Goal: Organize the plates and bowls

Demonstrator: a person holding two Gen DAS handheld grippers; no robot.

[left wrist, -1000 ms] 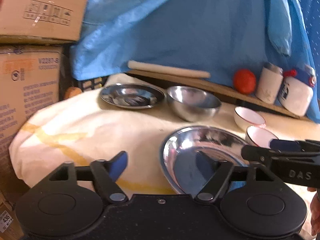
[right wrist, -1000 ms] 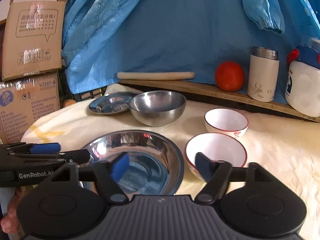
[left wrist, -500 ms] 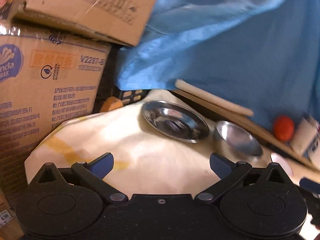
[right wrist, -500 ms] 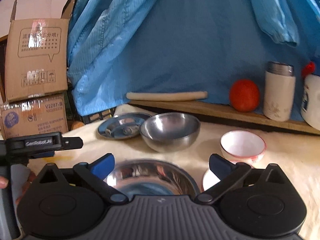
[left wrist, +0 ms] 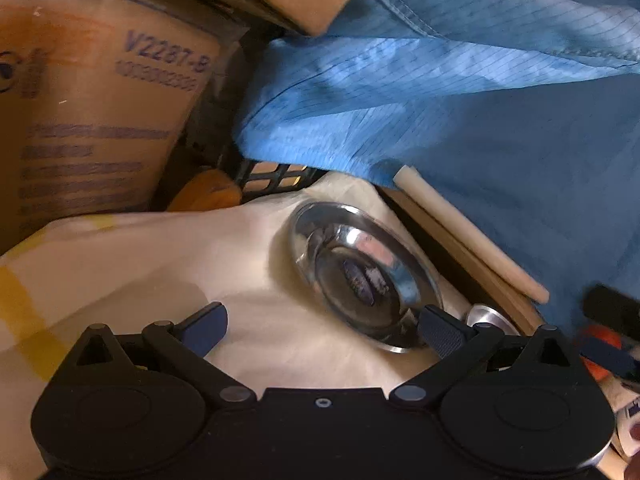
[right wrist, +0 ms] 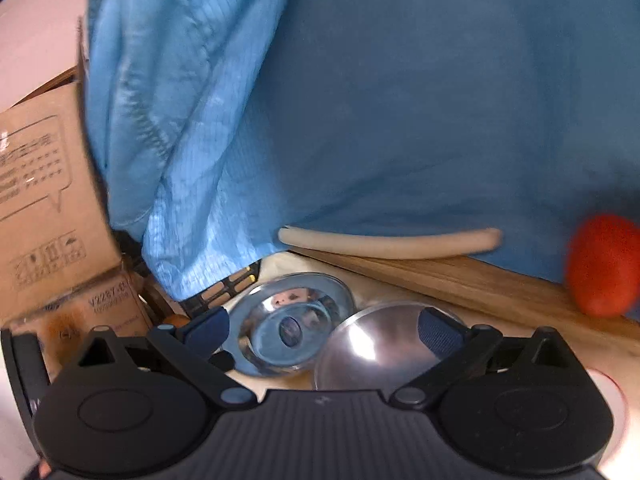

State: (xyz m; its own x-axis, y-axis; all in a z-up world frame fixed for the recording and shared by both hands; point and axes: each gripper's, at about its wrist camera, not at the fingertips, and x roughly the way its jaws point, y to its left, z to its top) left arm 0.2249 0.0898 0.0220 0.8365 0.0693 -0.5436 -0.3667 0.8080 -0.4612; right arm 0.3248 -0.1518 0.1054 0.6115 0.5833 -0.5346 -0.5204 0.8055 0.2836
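Observation:
A shallow steel plate [left wrist: 360,276] lies on the cream cloth [left wrist: 160,264] just ahead of my left gripper [left wrist: 324,330], which is open with nothing between its fingers; the plate's near rim is by the right fingertip. A sliver of a steel bowl [left wrist: 486,318] shows behind that fingertip. In the right wrist view the same steel plate [right wrist: 288,320] sits left of a deep steel bowl [right wrist: 376,344]. My right gripper [right wrist: 326,330] is open and empty above them, both dishes showing between its fingers. A white bowl's red rim [right wrist: 612,386] peeks out at the lower right.
Cardboard boxes [left wrist: 92,120] are stacked at the left beside a black crate [left wrist: 276,178]. A blue garment [right wrist: 380,120] hangs behind the table. A rolling pin [right wrist: 392,240] and a tomato [right wrist: 604,266] rest on a wooden board [right wrist: 460,280] at the back.
Both grippers have opened wider and moved forward and left, away from the large steel dish, which is out of view. The left view now rolls and centres on the far steel plate.

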